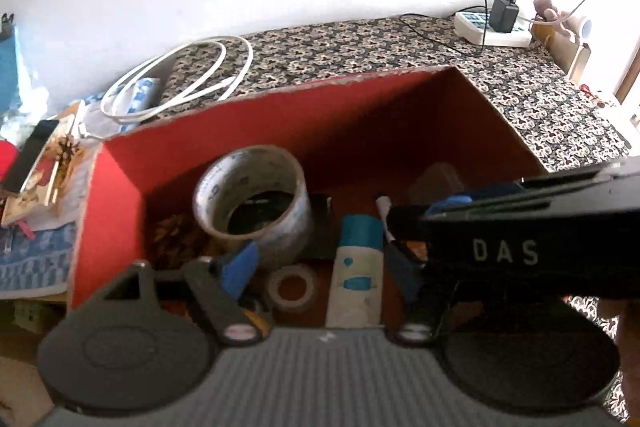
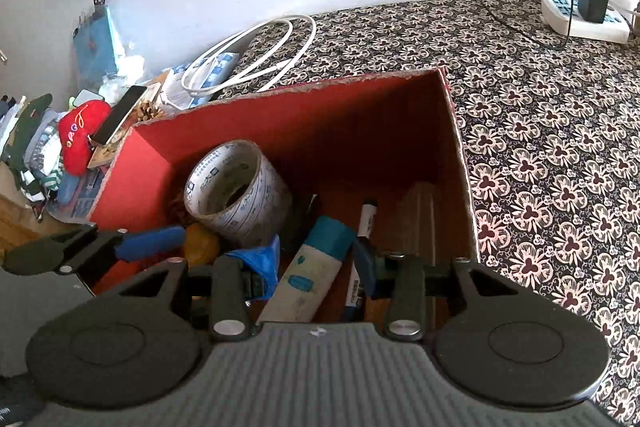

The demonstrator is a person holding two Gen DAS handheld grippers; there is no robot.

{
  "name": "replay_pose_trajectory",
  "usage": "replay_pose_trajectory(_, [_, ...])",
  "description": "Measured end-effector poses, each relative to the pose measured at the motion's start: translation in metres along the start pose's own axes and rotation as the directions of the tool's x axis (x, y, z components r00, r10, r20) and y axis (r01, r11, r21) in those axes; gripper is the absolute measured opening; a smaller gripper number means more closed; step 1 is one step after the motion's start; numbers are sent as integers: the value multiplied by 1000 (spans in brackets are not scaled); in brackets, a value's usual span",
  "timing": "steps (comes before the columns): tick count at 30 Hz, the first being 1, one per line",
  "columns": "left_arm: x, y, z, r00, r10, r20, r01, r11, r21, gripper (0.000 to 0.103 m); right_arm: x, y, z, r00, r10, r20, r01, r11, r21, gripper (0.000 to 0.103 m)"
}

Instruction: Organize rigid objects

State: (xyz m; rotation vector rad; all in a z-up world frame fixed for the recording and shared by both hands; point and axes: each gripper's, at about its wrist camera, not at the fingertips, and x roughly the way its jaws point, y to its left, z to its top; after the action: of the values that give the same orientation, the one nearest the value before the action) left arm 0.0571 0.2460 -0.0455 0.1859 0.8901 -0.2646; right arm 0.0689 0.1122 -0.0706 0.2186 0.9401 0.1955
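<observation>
Presently your left gripper [image 1: 324, 263] and right gripper [image 2: 316, 263] both hover with fingers spread apart, gripping nothing, above the red box [image 2: 312, 115]. Inside it lie a tape roll [image 2: 236, 191] and a white tube [image 2: 316, 271] with a teal cap.

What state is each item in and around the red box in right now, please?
Red box: open-topped, holding items.
Large tape roll: in the box, tilted.
Small tape roll: lying flat on the box floor.
Blue-capped tube: capped, lying in the box.
Marker: capped, lying beside the tube.
Left gripper: open, empty.
Right gripper: open, empty.
Charger: plugged into the power strip.
</observation>
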Motion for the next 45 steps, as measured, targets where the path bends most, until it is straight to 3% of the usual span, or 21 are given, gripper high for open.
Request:
replay_pose_trajectory(19, [-8, 22, -4, 988, 150, 44, -150, 989, -13, 75, 27, 8, 2, 989, -93, 114, 103, 991, -85, 24])
replay_pose_trajectory(30, [5, 30, 1, 981, 178, 72, -178, 984, -3, 83, 29, 3, 5, 993, -71, 94, 75, 996, -46, 21])
replay_pose_trajectory(45, [19, 32, 2, 987, 163, -5, -163, 987, -2, 82, 31, 5, 5, 993, -76, 92, 81, 995, -52, 21])
